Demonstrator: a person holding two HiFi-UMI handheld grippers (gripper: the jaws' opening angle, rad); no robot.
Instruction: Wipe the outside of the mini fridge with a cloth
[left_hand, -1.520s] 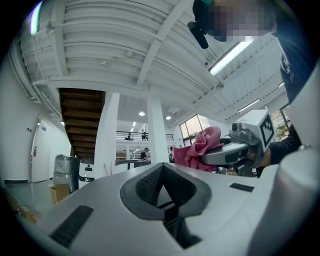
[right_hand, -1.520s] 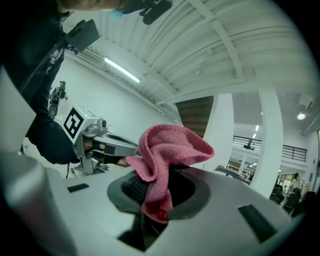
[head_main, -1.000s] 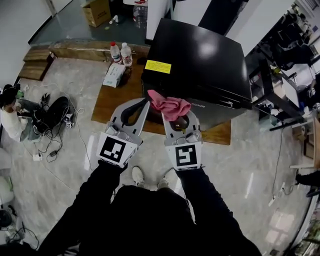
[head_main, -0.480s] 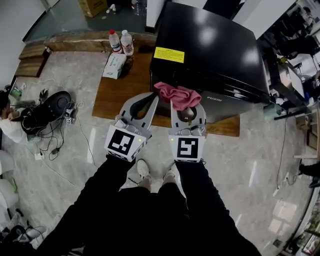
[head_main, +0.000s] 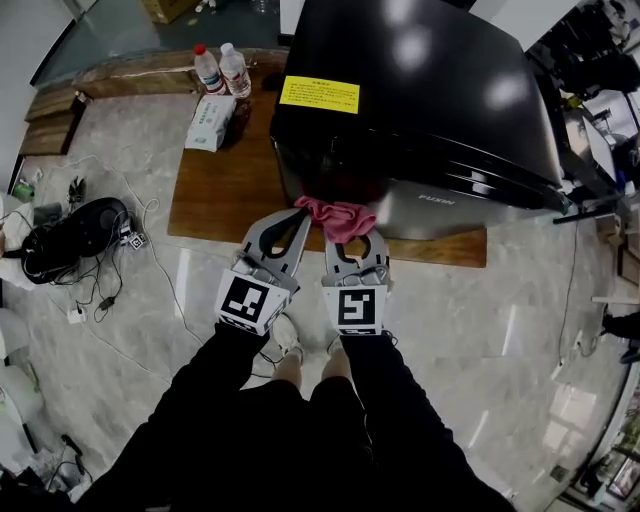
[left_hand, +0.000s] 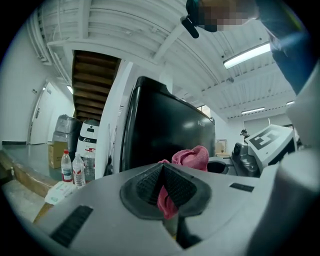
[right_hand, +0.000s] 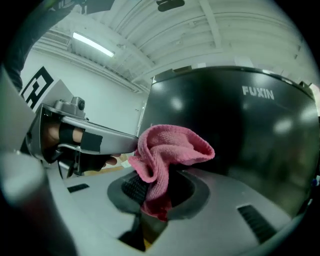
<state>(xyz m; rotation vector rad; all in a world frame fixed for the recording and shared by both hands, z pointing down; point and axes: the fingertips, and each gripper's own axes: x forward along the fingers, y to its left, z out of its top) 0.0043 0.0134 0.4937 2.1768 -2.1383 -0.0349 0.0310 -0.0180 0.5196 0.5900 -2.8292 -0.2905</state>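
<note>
I've lowered the cloth (head_main: 340, 218) against the mini fridge (head_main: 420, 100) front, near the wooden platform's (head_main: 220, 190) front edge. My left gripper (head_main: 302, 213) and right gripper (head_main: 353, 237) both pinch it, so I judge wiping can begin.

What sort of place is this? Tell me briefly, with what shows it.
Probably a workshop or lab, not a home: the mini fridge sits on a low wooden platform, gear and cables lie loose on the stone floor, and strip lights hang under a bare ceiling.
</note>
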